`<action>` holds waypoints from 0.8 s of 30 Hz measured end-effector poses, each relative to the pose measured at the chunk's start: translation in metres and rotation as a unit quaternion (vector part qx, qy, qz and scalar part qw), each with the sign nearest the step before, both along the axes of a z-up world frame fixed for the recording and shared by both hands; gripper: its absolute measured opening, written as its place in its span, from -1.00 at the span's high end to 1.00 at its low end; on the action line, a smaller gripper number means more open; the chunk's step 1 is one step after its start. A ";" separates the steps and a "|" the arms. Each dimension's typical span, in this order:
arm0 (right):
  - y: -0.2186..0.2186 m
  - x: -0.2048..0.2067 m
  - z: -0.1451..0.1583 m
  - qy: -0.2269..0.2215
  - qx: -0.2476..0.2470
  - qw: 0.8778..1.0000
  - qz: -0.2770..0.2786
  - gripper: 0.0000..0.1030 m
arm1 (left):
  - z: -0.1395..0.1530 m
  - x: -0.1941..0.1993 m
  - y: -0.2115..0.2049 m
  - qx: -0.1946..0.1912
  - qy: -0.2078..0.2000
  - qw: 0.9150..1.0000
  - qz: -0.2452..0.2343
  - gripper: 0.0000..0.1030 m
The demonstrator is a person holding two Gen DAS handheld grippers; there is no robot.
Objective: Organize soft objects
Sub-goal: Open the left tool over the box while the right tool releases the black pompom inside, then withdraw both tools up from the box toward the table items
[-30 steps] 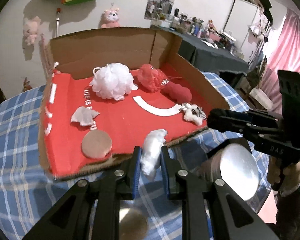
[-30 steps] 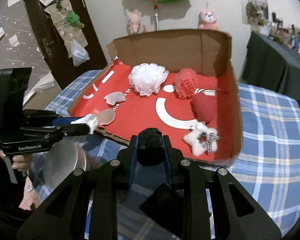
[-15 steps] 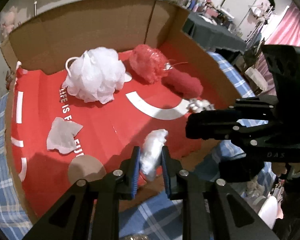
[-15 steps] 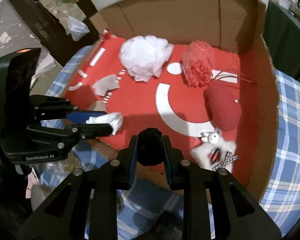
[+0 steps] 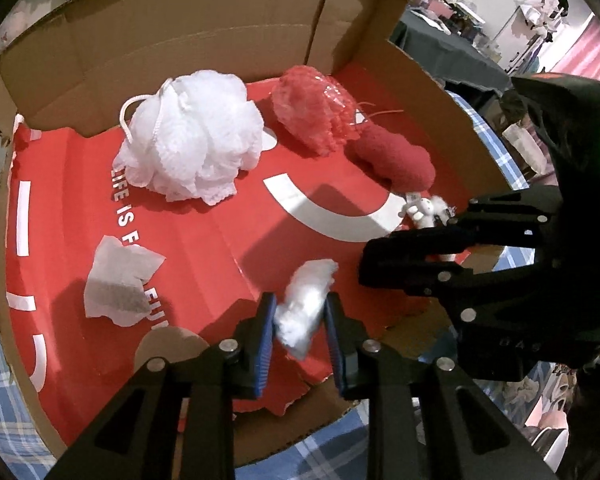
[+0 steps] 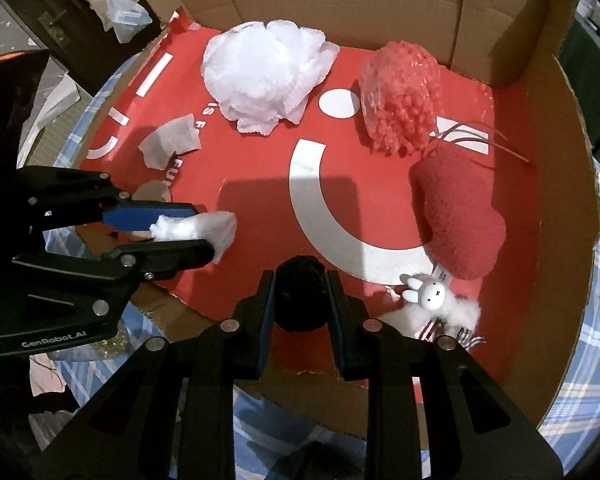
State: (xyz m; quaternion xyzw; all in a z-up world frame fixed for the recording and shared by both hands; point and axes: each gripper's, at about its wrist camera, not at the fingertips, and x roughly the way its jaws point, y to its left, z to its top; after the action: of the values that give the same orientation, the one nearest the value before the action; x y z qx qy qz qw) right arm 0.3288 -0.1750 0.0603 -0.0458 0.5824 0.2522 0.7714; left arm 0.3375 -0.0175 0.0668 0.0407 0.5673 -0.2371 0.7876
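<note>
Both grippers [image 5: 300, 320] [image 6: 300, 300] angled down, jaws narrow

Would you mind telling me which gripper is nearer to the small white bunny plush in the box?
Right. The right gripper, shut on a black pom-pom, hovers just beside the bunny plush. The left gripper, with a white cotton wad between its opening jaws, is over the box's opposite front corner.
</note>
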 end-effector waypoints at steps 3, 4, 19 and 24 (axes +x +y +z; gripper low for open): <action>0.001 0.003 -0.002 0.001 -0.007 1.000 -0.002 0.54 | -0.003 0.003 0.000 0.005 0.009 1.000 0.001 0.26; 0.000 0.004 -0.001 0.001 -0.006 1.000 -0.004 0.54 | -0.004 0.004 0.000 0.006 0.010 1.000 0.003 0.24; 0.006 0.002 0.009 -0.037 -0.030 0.999 -0.009 -0.14 | 0.016 -0.005 0.012 0.003 -0.017 1.000 0.023 -0.30; -0.003 -0.002 0.016 -0.046 -0.027 0.998 -0.024 -0.14 | 0.027 -0.014 0.017 -0.004 -0.031 0.999 0.029 -0.35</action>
State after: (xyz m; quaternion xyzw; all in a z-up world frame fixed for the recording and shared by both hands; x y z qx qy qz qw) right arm 0.3269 -0.1782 0.0761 -0.0639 0.5539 0.2157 0.8016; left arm 0.3238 -0.0002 0.0939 0.0289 0.5425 -0.2149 0.8116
